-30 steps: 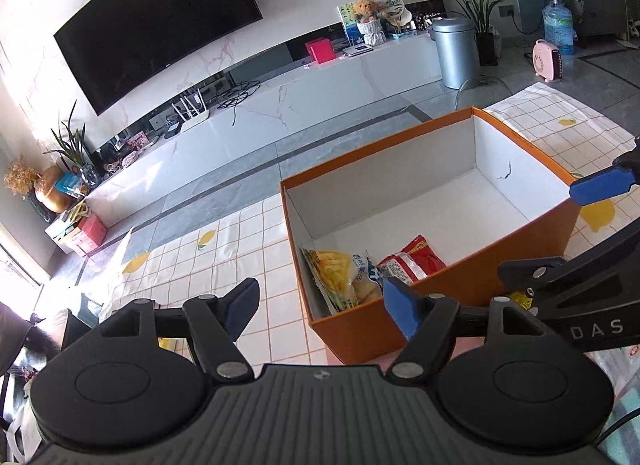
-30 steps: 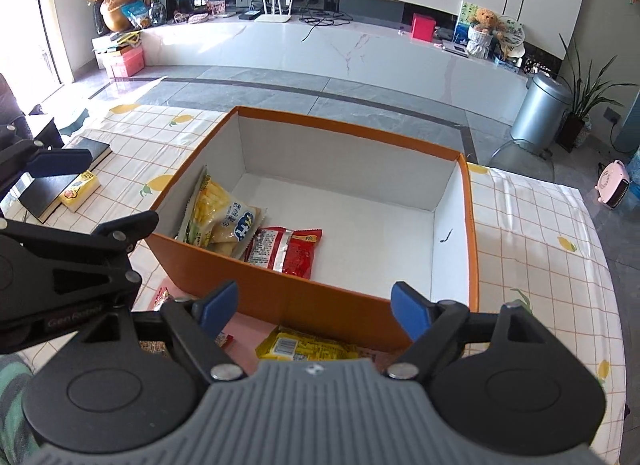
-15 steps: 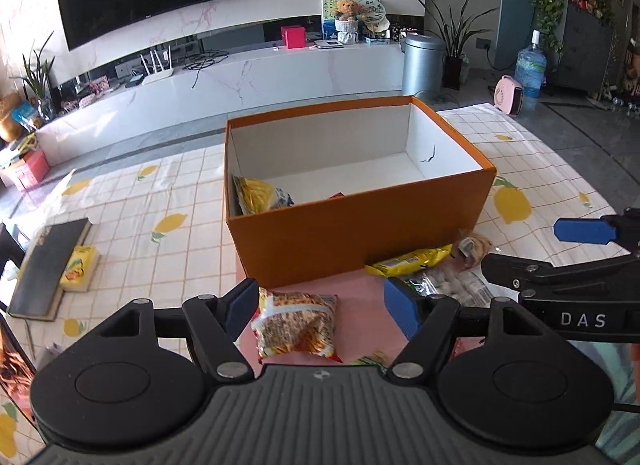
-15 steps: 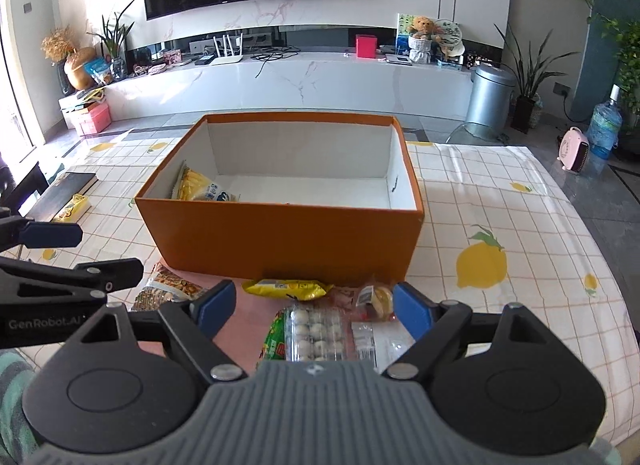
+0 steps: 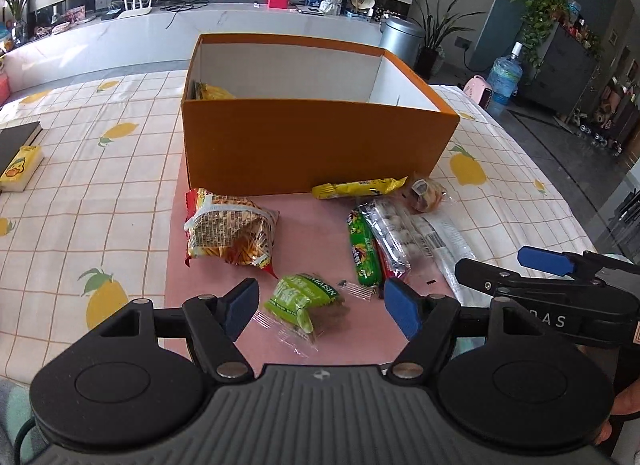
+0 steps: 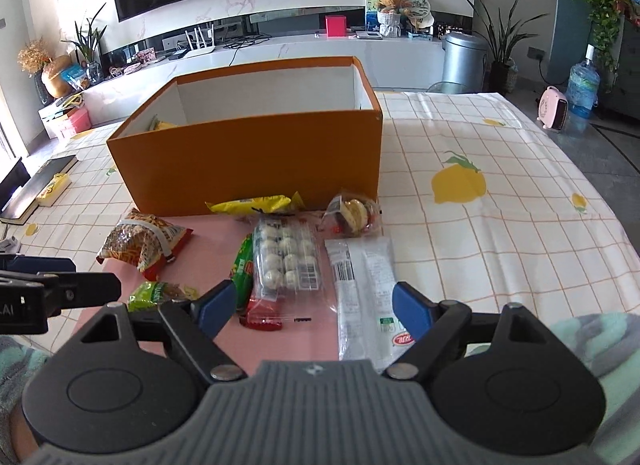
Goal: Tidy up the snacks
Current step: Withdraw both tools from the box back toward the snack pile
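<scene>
An orange box [image 5: 316, 149] [image 6: 256, 169] stands on the table with a yellow bag [image 5: 212, 93] inside at its left end. Loose snacks lie on a pink mat [image 5: 312, 233] in front of it: a noodle bag [image 5: 228, 233] [image 6: 140, 245], a small green raisin pack [image 5: 304, 301] [image 6: 154, 297], a green tube [image 5: 362, 249], a clear pack of white balls [image 6: 286, 257], a yellow bar [image 5: 356, 188] [image 6: 256, 205], a wrapped pastry [image 6: 354, 215] and a long white pack [image 6: 364, 297]. My left gripper [image 5: 320, 305] is open above the raisin pack. My right gripper [image 6: 312, 305] is open over the ball pack.
A checked tablecloth with lemons [image 6: 500, 201] covers the table. A black book [image 5: 16, 141] and a yellow tissue pack [image 5: 20, 167] lie at the far left. Behind the table are a TV console [image 6: 280, 49], a metal bin [image 6: 464, 61] and a water jug [image 6: 582, 89].
Both grippers have drawn back from over the box and sunk toward the near side, so the loose snacks on the pink mat have come into view. Both stay open.
</scene>
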Demonstrator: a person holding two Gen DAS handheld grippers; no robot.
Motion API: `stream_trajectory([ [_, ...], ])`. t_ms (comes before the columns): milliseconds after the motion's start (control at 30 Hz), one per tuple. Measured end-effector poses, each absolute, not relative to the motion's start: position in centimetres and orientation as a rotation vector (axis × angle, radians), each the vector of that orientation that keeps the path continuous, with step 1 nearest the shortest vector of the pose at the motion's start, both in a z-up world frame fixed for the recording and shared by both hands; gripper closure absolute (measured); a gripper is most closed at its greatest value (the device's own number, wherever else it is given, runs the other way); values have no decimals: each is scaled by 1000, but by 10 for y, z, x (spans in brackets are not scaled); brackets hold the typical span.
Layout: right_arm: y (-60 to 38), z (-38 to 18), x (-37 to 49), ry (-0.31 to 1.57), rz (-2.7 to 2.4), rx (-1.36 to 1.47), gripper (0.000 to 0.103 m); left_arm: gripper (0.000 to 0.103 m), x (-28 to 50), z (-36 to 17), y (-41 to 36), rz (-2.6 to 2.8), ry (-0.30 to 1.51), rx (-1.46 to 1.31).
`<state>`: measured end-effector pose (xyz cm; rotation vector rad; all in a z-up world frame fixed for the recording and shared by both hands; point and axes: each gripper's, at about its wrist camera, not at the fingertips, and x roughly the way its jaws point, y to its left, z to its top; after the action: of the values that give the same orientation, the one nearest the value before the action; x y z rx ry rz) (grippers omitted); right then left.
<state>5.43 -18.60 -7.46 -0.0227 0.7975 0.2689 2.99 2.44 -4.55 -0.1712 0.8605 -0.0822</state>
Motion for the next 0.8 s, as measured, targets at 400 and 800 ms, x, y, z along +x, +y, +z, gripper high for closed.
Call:
stream_trajectory([
  [400, -175, -96, 74, 796, 307, -22, 26, 19, 44, -87, 45, 48, 904, -385],
  [800, -172, -113, 104, 872, 340, 85, 30, 25, 60, -106, 47, -8, 958, -452],
])
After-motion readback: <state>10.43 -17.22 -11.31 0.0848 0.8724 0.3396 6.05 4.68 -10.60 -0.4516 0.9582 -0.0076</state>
